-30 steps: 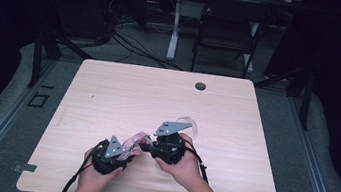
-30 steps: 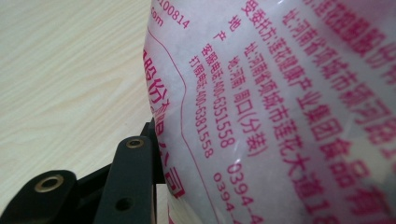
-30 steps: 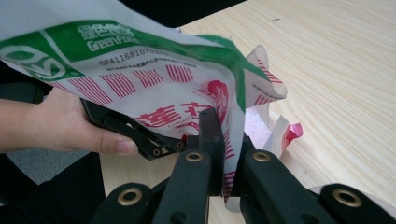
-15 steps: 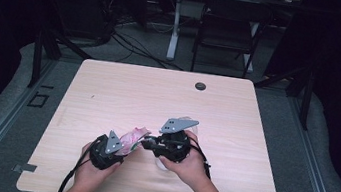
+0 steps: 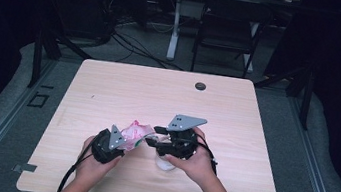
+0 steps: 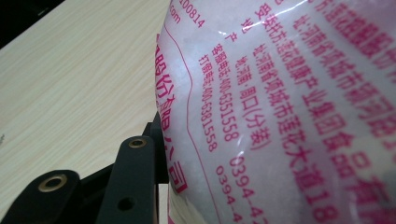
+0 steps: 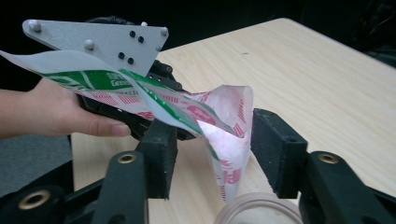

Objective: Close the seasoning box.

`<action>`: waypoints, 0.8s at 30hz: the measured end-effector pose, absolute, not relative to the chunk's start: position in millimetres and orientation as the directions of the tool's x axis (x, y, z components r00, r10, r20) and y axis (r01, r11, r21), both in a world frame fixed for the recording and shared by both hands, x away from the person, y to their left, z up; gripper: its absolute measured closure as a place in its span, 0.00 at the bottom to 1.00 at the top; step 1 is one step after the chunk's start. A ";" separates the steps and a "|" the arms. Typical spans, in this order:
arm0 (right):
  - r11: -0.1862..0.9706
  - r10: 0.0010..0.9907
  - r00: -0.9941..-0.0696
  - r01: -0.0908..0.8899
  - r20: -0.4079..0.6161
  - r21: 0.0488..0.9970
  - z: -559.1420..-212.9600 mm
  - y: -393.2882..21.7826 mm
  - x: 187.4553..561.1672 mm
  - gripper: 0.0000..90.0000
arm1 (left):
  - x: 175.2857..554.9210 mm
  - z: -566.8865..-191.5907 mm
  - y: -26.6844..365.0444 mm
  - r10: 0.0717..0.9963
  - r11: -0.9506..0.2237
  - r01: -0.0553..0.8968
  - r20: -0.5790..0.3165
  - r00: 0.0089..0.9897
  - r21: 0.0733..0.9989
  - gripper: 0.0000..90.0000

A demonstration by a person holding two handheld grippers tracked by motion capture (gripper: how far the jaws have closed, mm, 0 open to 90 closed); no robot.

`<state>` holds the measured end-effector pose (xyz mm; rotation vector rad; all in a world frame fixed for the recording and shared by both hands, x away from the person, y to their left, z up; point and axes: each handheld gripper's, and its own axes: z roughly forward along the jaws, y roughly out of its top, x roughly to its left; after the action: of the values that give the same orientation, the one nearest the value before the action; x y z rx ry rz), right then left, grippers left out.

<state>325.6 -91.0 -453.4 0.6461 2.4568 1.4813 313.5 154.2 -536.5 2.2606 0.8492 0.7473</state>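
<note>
There is one bag (image 5: 134, 132), one cup (image 7: 258, 210) and two grippers; the left gripper (image 5: 120, 142) pinches the bag tight; the right gripper (image 5: 154, 135) was shut a second ago and has just been opening, so its jaws stand spread with the bag's corner loose between them; the cup sits just below those jaws.

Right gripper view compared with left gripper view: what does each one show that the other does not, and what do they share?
The right gripper view alone gives the bag's torn spout between the open right gripper, a clear cup rim below, and the person's left hand with its grey plate. The left gripper view alone gives close red print on the bag. Both give the bag and the wooden table.
</note>
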 end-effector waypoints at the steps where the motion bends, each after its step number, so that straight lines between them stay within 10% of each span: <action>1: 0.409 0.466 -0.884 0.249 0.034 0.878 -452.8 -91.6 325.4 0.55 | 314.2 -536.1 154.7 0.716 -0.613 0.374 0.289 0.635 0.696 0.67; 24: 0.478 0.389 -0.912 0.079 -0.130 0.875 -444.6 -85.5 312.0 0.53 | 316.8 -532.7 149.1 0.686 -0.647 0.350 0.318 0.654 0.677 0.67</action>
<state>312.0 -85.5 -444.6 0.3961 2.4182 1.4064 316.8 149.1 -532.7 2.2935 0.8018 0.7644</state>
